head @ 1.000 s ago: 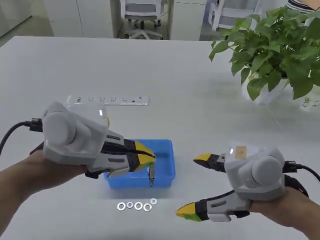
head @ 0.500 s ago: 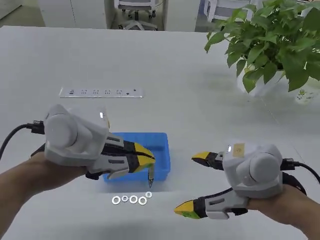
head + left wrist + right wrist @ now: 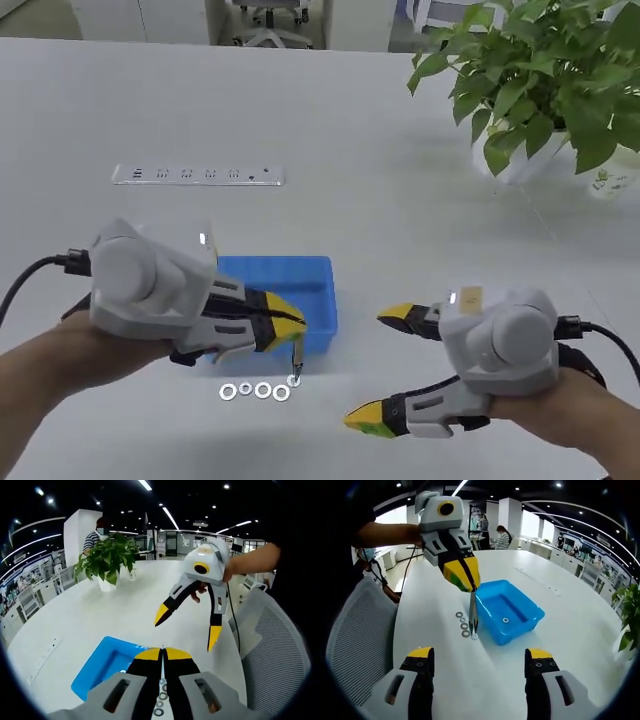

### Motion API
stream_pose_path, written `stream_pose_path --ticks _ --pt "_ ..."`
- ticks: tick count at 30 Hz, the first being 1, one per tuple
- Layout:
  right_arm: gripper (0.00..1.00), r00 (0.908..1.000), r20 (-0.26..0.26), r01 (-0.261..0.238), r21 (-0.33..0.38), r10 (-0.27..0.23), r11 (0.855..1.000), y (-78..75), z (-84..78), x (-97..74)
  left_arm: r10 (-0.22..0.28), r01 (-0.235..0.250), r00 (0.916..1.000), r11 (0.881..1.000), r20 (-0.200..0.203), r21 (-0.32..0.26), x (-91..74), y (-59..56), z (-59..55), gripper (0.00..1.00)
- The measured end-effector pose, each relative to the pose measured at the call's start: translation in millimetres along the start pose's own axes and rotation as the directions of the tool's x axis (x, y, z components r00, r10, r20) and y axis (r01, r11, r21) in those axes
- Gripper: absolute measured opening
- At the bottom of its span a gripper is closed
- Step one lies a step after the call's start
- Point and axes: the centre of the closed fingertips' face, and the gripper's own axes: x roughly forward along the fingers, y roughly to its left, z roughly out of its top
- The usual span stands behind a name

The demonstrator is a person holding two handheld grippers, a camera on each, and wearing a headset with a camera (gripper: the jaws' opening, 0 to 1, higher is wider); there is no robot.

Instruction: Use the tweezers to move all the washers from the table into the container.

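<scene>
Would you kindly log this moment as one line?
left tongs: shut on tweezers; tips: at end washer; right tongs: open; container: one washer

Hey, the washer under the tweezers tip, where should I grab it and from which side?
Take the washer by its ring: one tweezers tip in the hole, the other outside, coming down from above. It lies flat on the table, so no side edge offers itself. Probably pinch the container side, away from the other washers.
</scene>
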Motion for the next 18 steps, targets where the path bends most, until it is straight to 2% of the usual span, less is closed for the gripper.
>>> stream_pose_path --ticks 9,18 --pt "0.74 0.9999 -0.009 -0.012 0.002 0.012 1.0 2.1 -3.2 3.2 -0.009 0.009 0.9999 1.0 -0.007 -0.01 3.7 -1.3 -7.8 0.05" --pt "0.74 0.9996 -0.018 -0.02 0.004 0.02 1.0 4.0 -5.8 4.8 -0.019 0.019 0.9998 1.0 -0.001 -0.004 5.7 -0.8 -7.4 0.05"
